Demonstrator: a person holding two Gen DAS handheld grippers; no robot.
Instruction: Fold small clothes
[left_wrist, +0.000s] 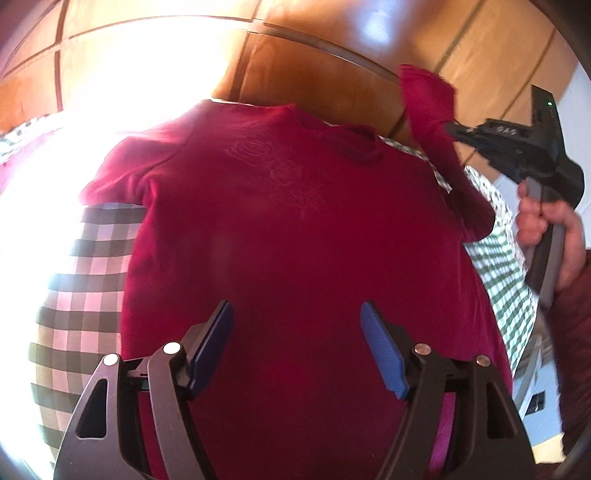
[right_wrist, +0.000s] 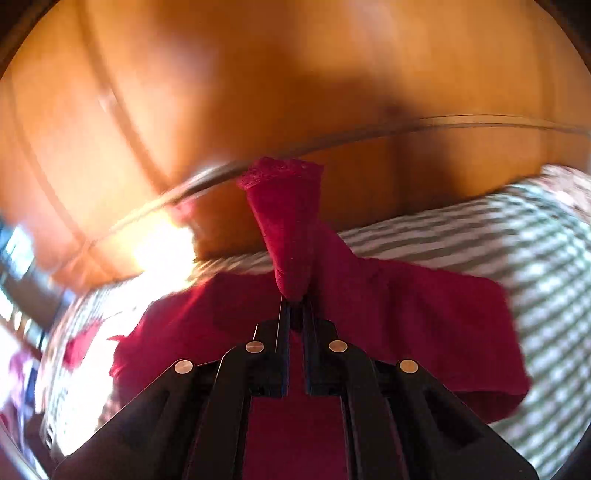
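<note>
Left gripper (left_wrist: 297, 347) spread wide above the lower body of a crimson long-sleeved top (left_wrist: 295, 229), blue pads (left_wrist: 382, 354) apart with nothing between them and, so far as the angle lets one judge, clear of the cloth. Top spread flat, front up, on a green-and-white checked bedspread (left_wrist: 74, 295), neckline toward the far edge, faint rose embroidery (left_wrist: 277, 177) on the chest, one sleeve lying out to the left. Further right, the other sleeve (left_wrist: 424, 99) lifted off the bed and pinched in the right gripper (left_wrist: 456, 129), gripped around its handle by a hand (left_wrist: 546, 221) at the right edge. From the right wrist view, right gripper (right_wrist: 294, 301) pressed together on that sleeve (right_wrist: 288, 229), lace-trimmed cuff (right_wrist: 280, 171) standing up past the fingertips, the rest of the top (right_wrist: 424, 314) blurred beneath. Strong glare washing out the bed's left side. Behind the bed, glossy orange-brown wooden panelling (left_wrist: 314, 44) with dark seams, probably wardrobe doors.
</note>
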